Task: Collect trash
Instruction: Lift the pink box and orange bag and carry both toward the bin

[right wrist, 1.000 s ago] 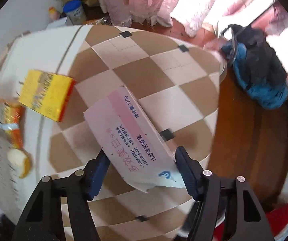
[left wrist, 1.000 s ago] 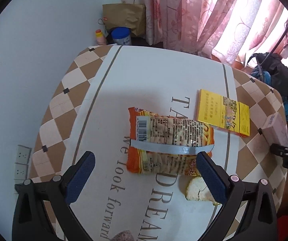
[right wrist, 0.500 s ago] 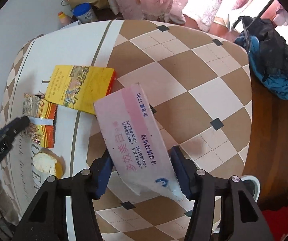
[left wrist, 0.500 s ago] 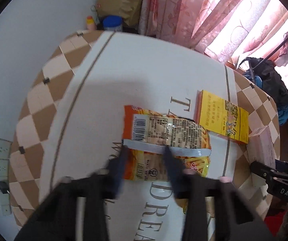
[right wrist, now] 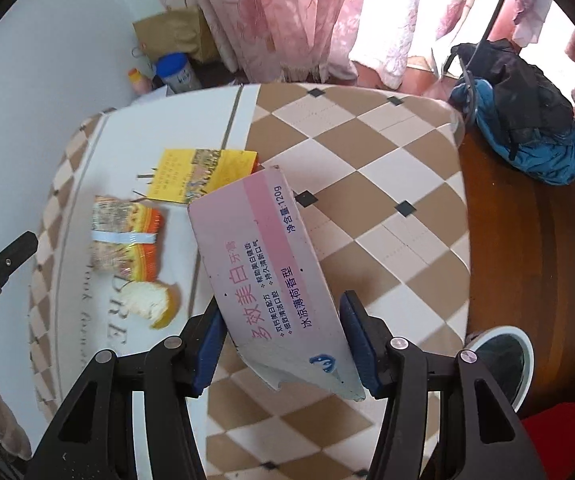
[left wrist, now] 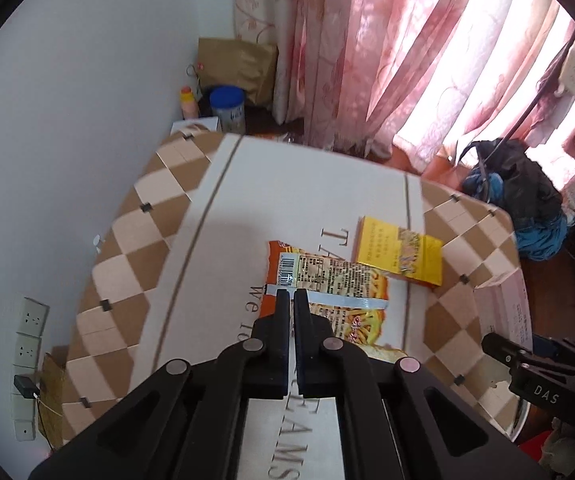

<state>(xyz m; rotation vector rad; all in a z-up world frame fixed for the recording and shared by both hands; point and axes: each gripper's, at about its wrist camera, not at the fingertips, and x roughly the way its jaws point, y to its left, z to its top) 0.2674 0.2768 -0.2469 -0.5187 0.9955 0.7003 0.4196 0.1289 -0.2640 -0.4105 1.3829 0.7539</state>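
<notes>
My left gripper (left wrist: 292,296) is shut, and in the left wrist view its tips overlap the silver seam of the orange snack wrapper (left wrist: 327,276). In the right wrist view the wrapper (right wrist: 125,240) lies flat on the table, with bare cloth between it and the left gripper (right wrist: 27,242). My right gripper (right wrist: 283,344) is shut on a pink toothpaste box (right wrist: 263,264), held tilted above the table. A yellow box (right wrist: 203,176) and a piece of fruit peel (right wrist: 147,300) lie beside the wrapper.
The checked tablecloth (right wrist: 367,168) covers a rounded table against a white wall. A white-rimmed round container (right wrist: 503,360) sits on the floor at the right. A blue and black bag (right wrist: 527,128), a paper bag (left wrist: 239,68) and a blue-lidded can (left wrist: 227,110) stand beyond the table.
The left gripper's jaws went from wide open to shut, and it drew back and up from the table. The right gripper kept the pink box and swung left towards the other litter.
</notes>
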